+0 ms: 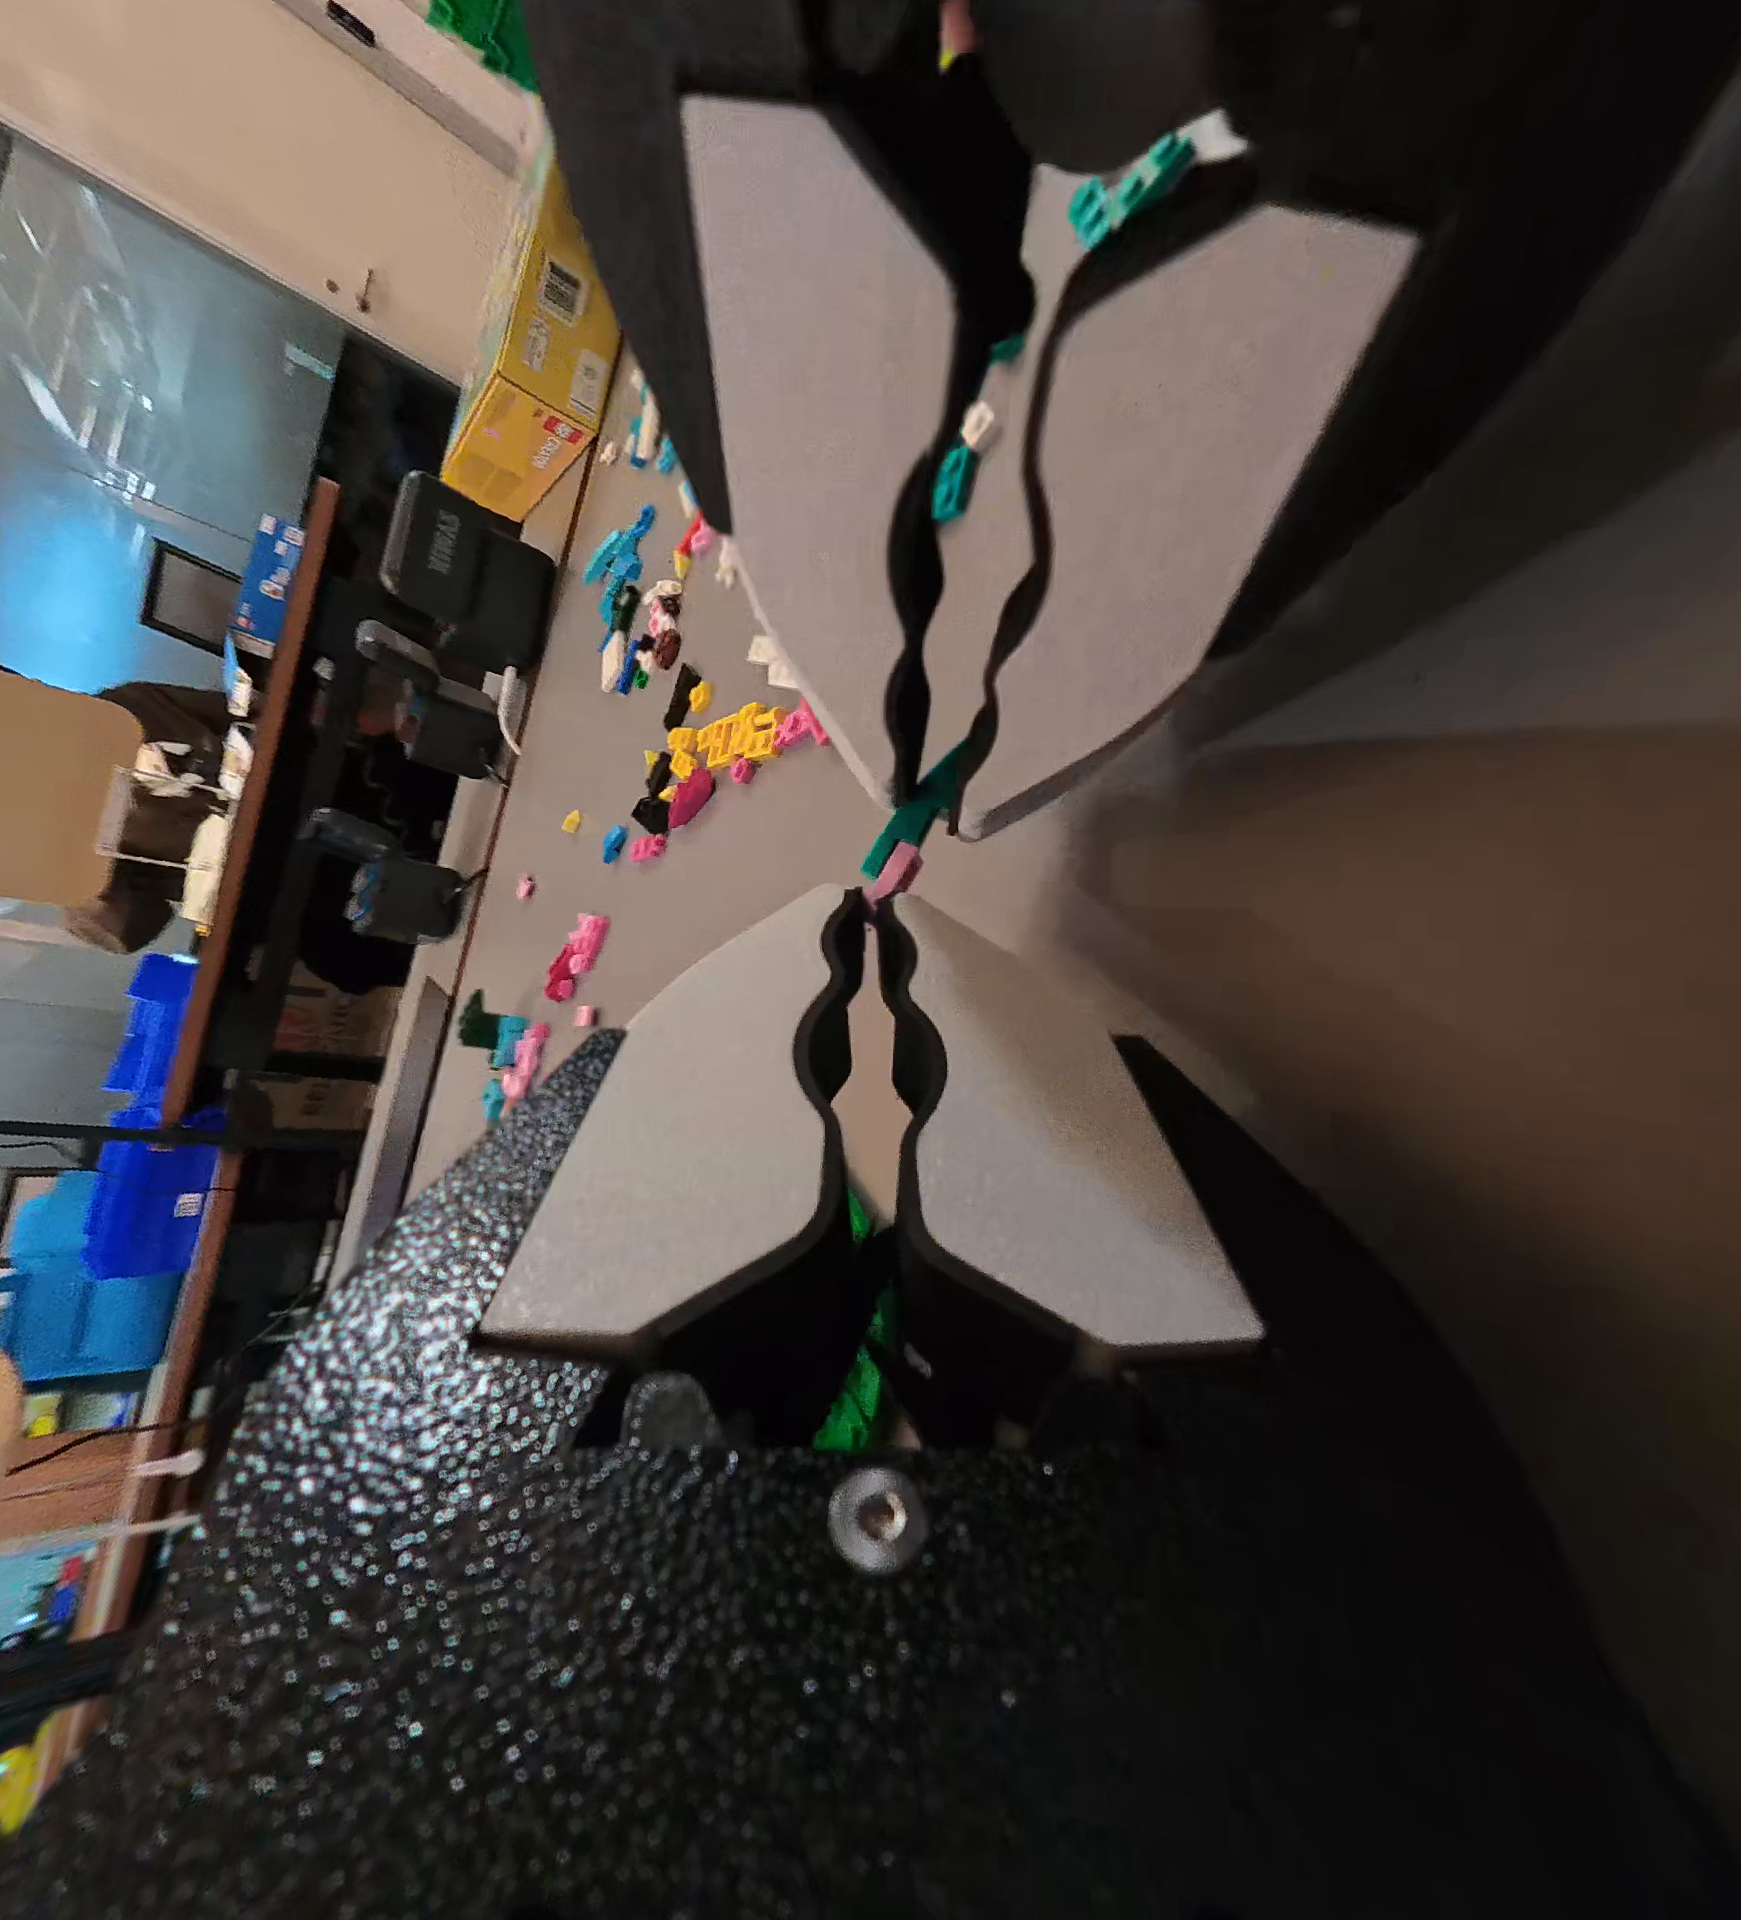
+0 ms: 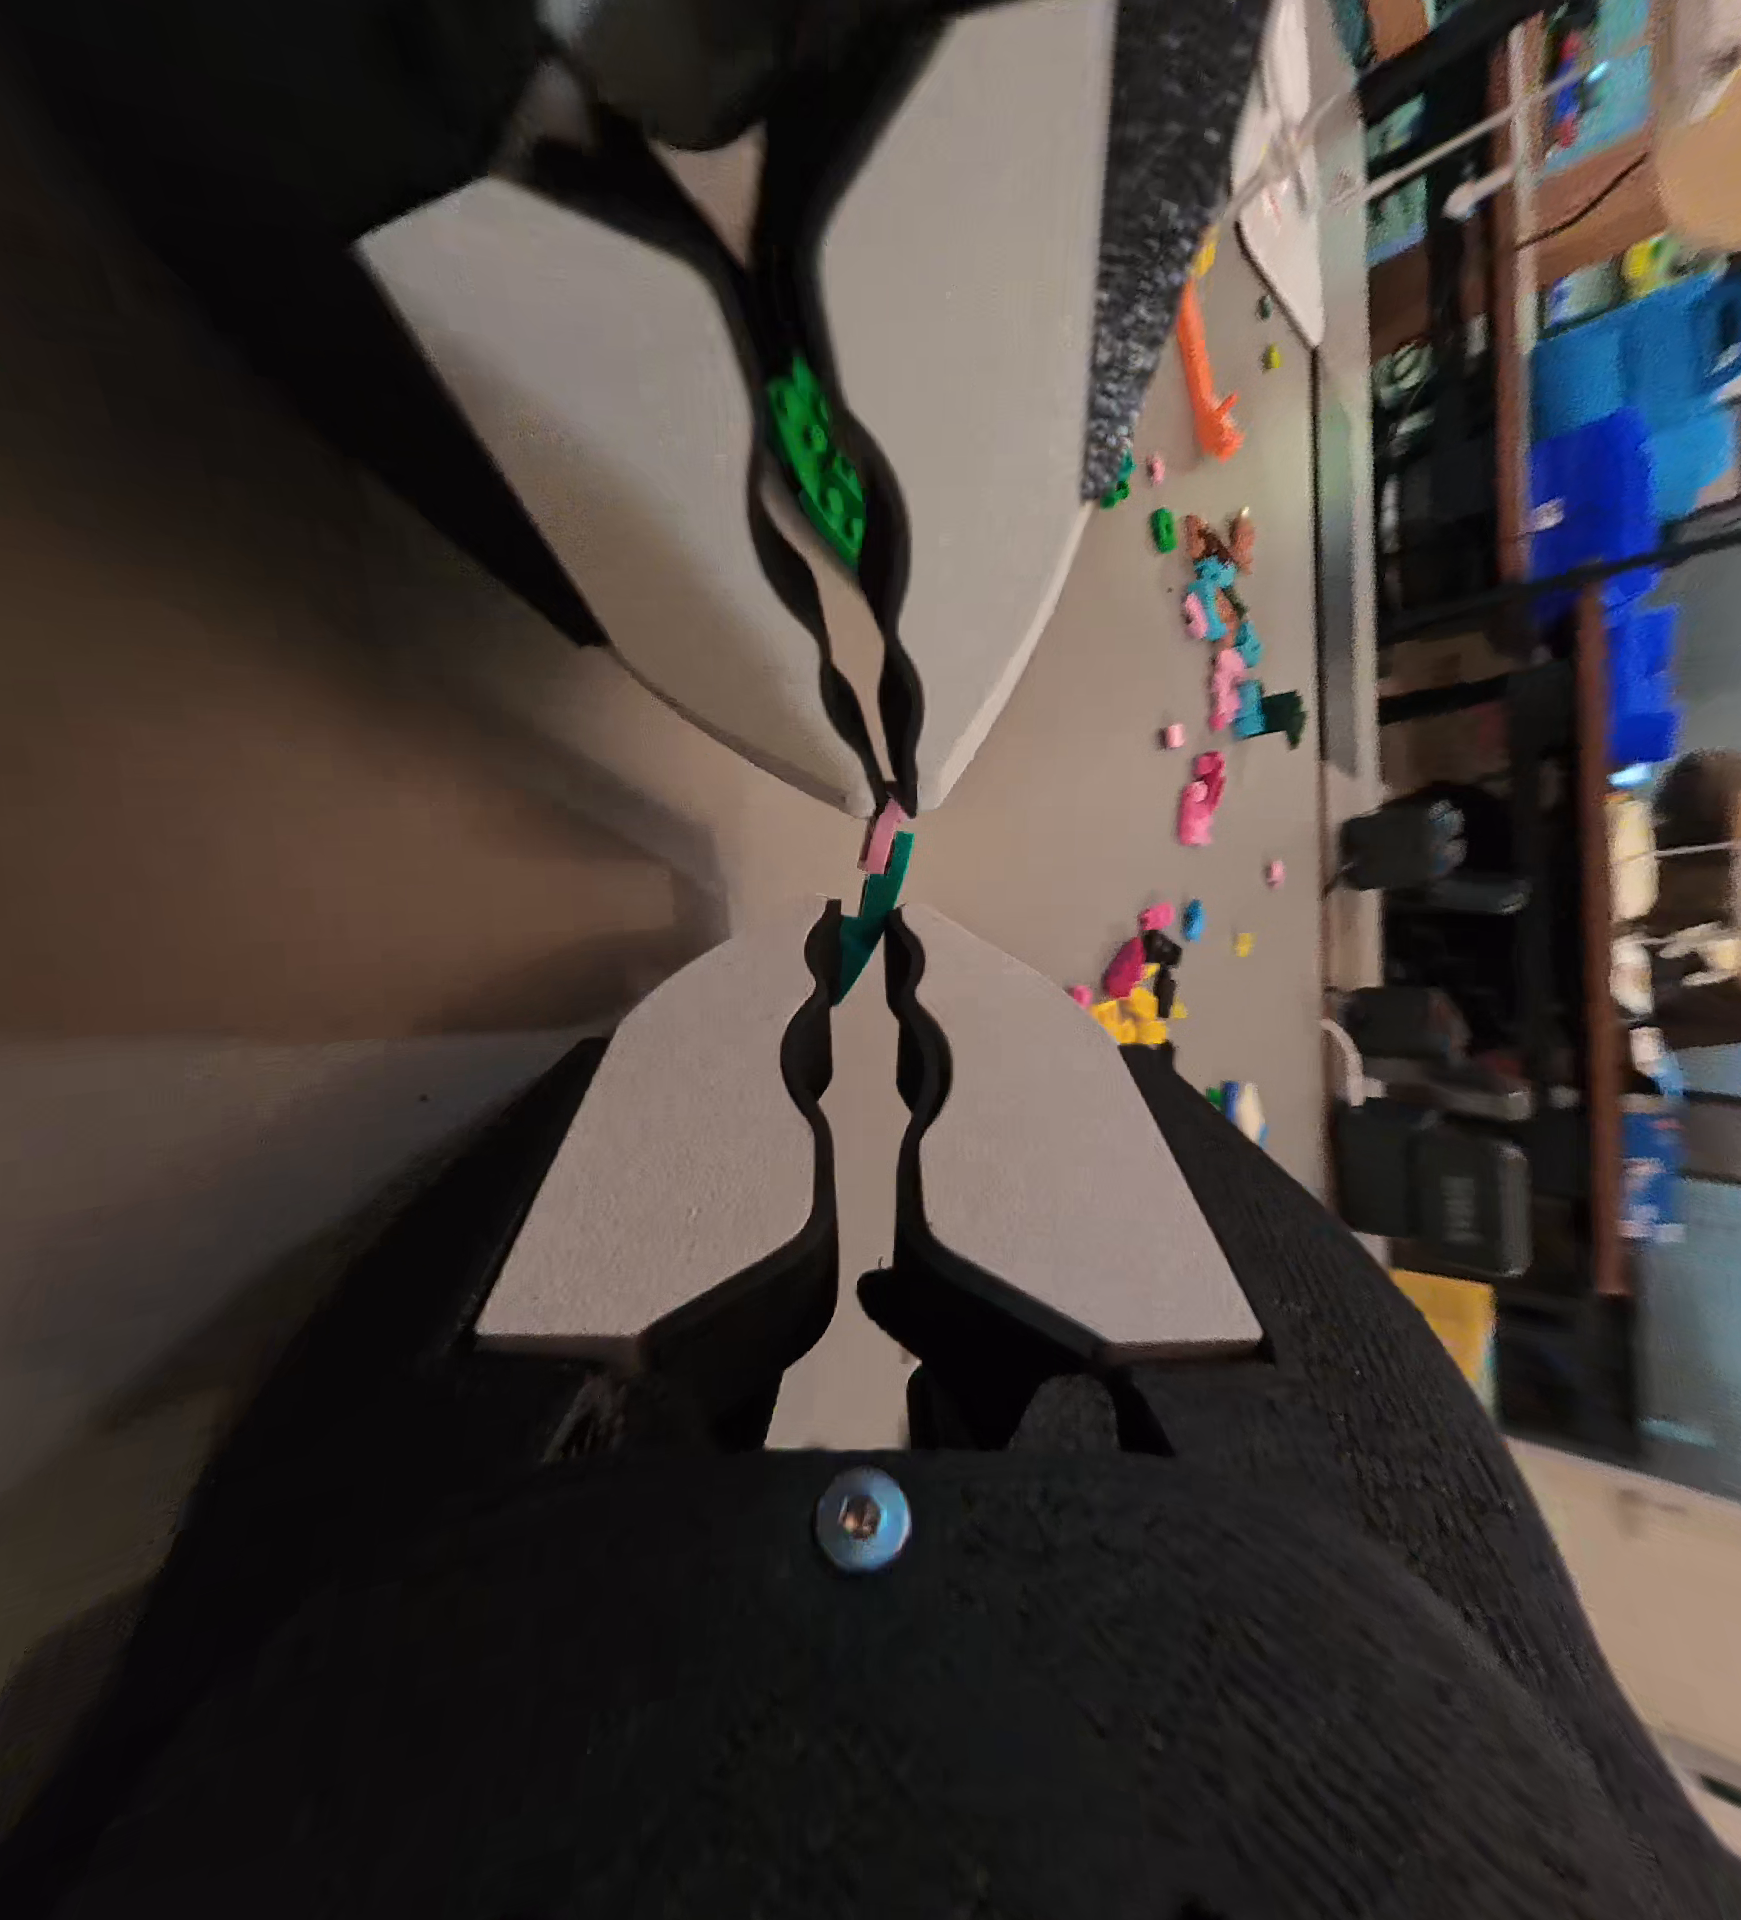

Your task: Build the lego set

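My left gripper (image 1: 871, 904) is shut on a small pink brick (image 1: 894, 871), pinched at its very fingertips. My right gripper (image 2: 861, 920) is shut on a dark teal brick (image 2: 871, 914), which sits slanted between its pads. The two grippers face each other tip to tip above the grey table (image 1: 575, 914). The pink brick (image 2: 881, 836) and the teal brick (image 1: 918, 816) overlap and touch at their ends. The right gripper shows at the top of the left wrist view (image 1: 933, 805), and the left gripper at the top of the right wrist view (image 2: 892, 805).
Loose bricks lie on the table: a yellow cluster (image 1: 731, 738), pink ones (image 1: 575, 956), teal ones (image 1: 1126, 197), an orange piece (image 2: 1204, 374) and a green plate (image 2: 814, 457). A yellow box (image 1: 533, 374) and black devices (image 1: 461, 571) stand at the table's far edge. My left and right fingertips are right by each other.
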Tool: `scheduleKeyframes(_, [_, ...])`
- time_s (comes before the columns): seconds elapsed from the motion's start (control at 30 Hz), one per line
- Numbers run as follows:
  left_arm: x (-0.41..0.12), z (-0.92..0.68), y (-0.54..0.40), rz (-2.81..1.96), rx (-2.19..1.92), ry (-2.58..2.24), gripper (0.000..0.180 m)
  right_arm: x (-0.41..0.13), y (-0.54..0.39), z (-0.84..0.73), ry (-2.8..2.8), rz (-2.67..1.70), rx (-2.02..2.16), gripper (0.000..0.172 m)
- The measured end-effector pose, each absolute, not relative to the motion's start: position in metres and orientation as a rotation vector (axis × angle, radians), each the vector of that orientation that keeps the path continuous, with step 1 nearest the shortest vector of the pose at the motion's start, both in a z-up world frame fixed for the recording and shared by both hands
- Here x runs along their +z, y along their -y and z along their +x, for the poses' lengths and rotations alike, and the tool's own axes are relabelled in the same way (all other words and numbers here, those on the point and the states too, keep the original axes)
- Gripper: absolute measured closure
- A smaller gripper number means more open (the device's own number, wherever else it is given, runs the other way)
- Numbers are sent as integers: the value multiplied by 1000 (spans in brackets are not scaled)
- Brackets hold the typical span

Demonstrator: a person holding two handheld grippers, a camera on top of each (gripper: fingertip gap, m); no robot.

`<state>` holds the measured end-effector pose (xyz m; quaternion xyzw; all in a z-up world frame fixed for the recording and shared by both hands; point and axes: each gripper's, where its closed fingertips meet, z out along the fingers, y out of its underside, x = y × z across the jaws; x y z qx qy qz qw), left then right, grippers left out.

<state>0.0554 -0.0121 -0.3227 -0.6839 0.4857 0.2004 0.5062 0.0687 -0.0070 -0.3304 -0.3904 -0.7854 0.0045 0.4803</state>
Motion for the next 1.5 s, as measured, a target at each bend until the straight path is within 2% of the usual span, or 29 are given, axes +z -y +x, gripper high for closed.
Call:
scheduleKeyframes(0.13, [-323, 56, 12, -1662, 442, -1158, 178, -331, 7, 69, 1931, -877, -65, 166])
scheduleKeyframes(0.3, [-322, 57, 12, -1643, 465, -1166, 178, -331, 7, 70, 1941, -1017, 95, 166])
scheduleKeyframes(0.43, [-322, 57, 12, -1655, 432, -1154, 178, -334, 8, 70, 1958, -932, 16, 165])
scheduleKeyframes(0.6, [-320, 57, 11, -1645, 442, -1143, 178, -331, 10, 69, 1943, -1012, 139, 165])
scheduleKeyframes(1.5, [-310, 57, 9, -1594, 449, -1103, 178, -315, 3, 70, 1865, -1019, 134, 166])
